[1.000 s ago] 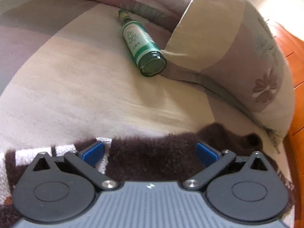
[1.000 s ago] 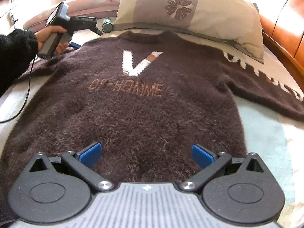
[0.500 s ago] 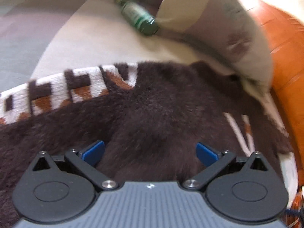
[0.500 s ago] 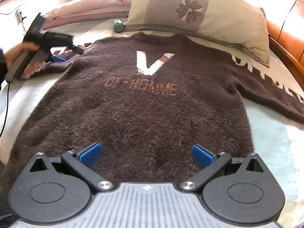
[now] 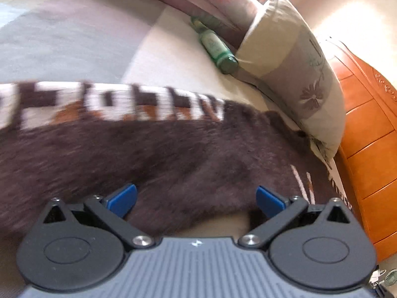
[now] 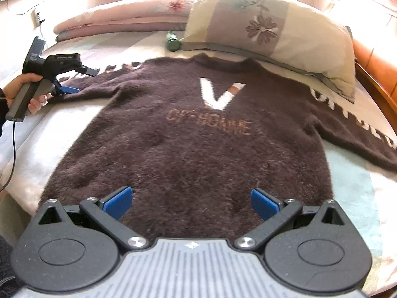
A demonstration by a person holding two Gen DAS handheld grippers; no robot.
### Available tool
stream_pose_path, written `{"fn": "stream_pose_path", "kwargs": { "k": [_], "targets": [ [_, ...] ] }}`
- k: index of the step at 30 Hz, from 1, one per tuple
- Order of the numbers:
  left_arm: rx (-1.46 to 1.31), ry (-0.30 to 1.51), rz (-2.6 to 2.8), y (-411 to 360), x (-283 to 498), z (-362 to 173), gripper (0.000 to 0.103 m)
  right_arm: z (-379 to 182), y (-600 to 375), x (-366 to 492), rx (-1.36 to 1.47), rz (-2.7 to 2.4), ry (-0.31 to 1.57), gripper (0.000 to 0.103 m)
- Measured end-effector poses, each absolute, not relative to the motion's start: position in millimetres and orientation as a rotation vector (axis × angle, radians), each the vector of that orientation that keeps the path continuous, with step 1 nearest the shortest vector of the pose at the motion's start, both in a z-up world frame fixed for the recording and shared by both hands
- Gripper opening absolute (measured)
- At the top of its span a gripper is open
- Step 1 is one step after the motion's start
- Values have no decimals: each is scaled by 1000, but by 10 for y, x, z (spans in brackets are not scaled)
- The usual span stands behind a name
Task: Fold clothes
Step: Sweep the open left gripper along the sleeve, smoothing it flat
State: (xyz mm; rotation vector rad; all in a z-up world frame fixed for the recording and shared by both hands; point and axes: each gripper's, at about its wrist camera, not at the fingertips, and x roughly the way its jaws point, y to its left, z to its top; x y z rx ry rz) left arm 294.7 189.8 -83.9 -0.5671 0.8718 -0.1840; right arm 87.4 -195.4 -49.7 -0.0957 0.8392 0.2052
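A fuzzy dark brown sweater (image 6: 188,139) with a white V and brown lettering lies flat, front up, on the bed, both sleeves spread out. My right gripper (image 6: 189,202) stands open just above its hem with nothing between the fingers. My left gripper (image 5: 196,197) is open over the left sleeve (image 5: 148,144), whose edge carries white and brown lettering. In the right wrist view the left gripper (image 6: 74,84) appears at the far left, held by a hand, its blue fingertips by that sleeve (image 6: 99,79). The right sleeve (image 6: 357,129) runs toward the bed's right edge.
A flowered pillow (image 6: 270,24) lies behind the collar, with a green glass bottle (image 6: 172,41) on its side beside it, also seen as the bottle (image 5: 218,49). A folded pink quilt (image 6: 119,19) sits at the back. An orange wooden headboard (image 5: 367,134) borders the right. A black cable (image 6: 12,154) hangs left.
My left gripper has moved outward from the shoulder near the bottle to the left sleeve, still open. My right gripper has stayed above the hem and tilted up slightly.
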Motion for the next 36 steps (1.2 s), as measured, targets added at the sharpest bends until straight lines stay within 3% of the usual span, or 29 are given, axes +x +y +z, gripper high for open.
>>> {"fn": "stream_pose_path", "kwargs": {
  "k": [20,30,36],
  "targets": [
    [-482,812,332,3012,2504,-659,98,-384,-1506,1092,-47,303,852,103],
    [-410,828,26,2072,3117,-585,99,-431,-1312,1175,-80,327,885,103],
    [-436,857,47,2144,3286,-780,100,-498,-1346,1191,-76,306,907,103]
  ]
}}
